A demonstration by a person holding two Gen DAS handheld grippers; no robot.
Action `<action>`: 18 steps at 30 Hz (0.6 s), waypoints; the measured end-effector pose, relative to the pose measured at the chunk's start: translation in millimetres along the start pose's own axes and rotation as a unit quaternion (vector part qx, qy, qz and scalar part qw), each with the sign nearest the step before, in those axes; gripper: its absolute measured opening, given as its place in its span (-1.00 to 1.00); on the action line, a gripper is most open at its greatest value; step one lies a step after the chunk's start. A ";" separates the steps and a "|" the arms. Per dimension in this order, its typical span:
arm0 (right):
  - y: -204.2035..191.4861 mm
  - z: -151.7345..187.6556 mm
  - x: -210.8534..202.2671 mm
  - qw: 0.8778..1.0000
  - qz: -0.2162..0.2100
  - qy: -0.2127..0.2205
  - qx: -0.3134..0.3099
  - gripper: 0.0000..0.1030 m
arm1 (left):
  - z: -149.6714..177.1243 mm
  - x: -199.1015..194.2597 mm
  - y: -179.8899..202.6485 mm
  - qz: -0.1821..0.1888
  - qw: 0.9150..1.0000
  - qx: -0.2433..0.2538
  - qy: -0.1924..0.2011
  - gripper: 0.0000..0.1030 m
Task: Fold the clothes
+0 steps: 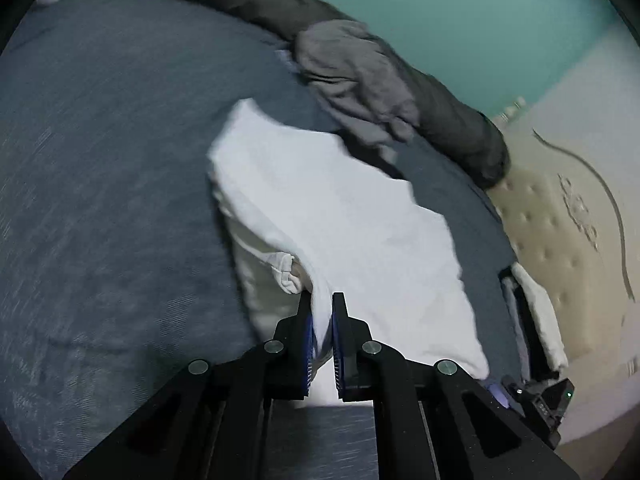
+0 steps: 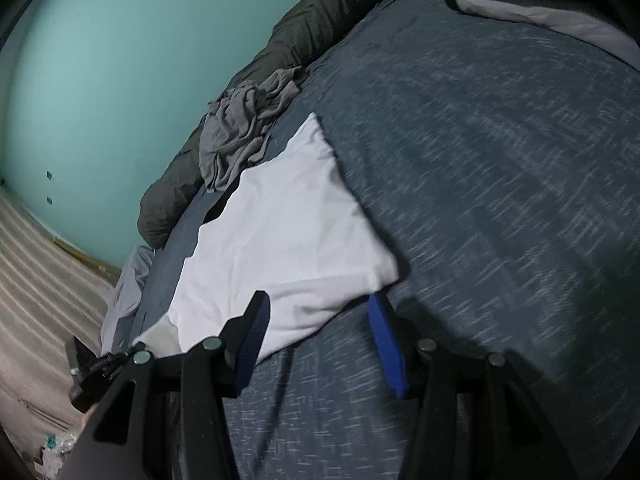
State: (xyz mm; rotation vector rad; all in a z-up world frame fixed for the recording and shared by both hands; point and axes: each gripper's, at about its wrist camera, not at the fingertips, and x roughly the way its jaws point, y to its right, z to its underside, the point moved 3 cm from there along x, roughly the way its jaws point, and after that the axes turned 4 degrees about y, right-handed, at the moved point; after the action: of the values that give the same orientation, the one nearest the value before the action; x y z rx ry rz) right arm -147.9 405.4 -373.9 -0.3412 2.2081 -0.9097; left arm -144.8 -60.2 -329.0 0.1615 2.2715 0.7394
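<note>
Spreading across both views is the blue-grey heathered bedspread (image 1: 100,200), with a long dark olive bolster (image 2: 288,36) along its far edge by the teal wall (image 2: 100,80). On the spread lies the white cotton garment (image 2: 280,224), partly folded, and beyond it a crumpled grey garment (image 1: 352,76) sits against the bolster. The left gripper (image 1: 321,308) pinches a raised fold of the white cloth. The right gripper (image 2: 316,304) stands half apart at the hem, gripping nothing.
</note>
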 end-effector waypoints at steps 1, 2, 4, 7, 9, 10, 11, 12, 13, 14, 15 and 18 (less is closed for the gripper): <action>3.1 -1.9 -2.0 1.000 0.000 0.001 0.004 0.01 | -3.0 3.6 14.1 0.003 1.000 0.012 -0.003 -0.84; 6.3 -3.9 -4.3 1.000 -0.001 0.003 0.009 0.01 | -5.9 7.5 28.7 0.007 1.000 0.025 -0.007 -0.84; 13.1 -8.0 -8.6 1.000 -0.001 0.007 0.017 0.01 | -10.6 19.9 68.5 0.015 0.998 0.059 -0.017 -0.84; 19.5 -14.3 -14.9 1.000 -0.004 0.013 0.023 0.01 | -5.9 47.0 140.6 0.031 0.992 0.118 -0.043 -0.84; 22.6 -18.4 -19.3 1.000 -0.004 0.017 0.021 0.01 | 9.7 73.9 192.0 0.042 0.984 0.160 -0.072 -0.84; 24.4 -20.5 -21.6 1.000 -0.004 0.019 0.020 0.01 | 23.0 90.5 211.0 0.048 0.979 0.175 -0.093 -0.84; 27.3 -23.1 -23.6 1.000 -0.005 0.020 0.022 0.01 | 36.4 107.0 230.0 0.054 0.974 0.189 -0.113 -0.84; 30.2 -25.6 -25.5 0.999 -0.005 0.022 0.023 0.01 | 49.7 123.0 248.2 0.059 0.968 0.202 -0.133 -0.84; 33.9 -28.0 -27.0 0.999 -0.004 0.023 0.026 0.01 | 64.2 135.0 258.8 0.059 0.964 0.213 -0.151 -0.84; 37.8 -30.4 -28.5 0.999 -0.003 0.024 0.029 0.01 | 81.6 148.3 268.3 0.054 0.958 0.227 -0.167 -0.84; 42.2 -32.8 -30.4 0.999 0.000 0.026 0.031 0.01 | 98.9 161.3 277.1 0.049 0.952 0.242 -0.183 -0.84; 55.9 -38.8 -35.3 0.998 0.013 0.033 0.042 0.01 | 133.2 183.5 279.2 0.036 0.942 0.258 -0.212 -0.84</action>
State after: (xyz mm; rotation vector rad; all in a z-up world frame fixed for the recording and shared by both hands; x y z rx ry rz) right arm -148.6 482.0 -375.3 -0.2463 2.2204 -1.0106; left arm -214.8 291.0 -361.8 0.5936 1.9949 0.1021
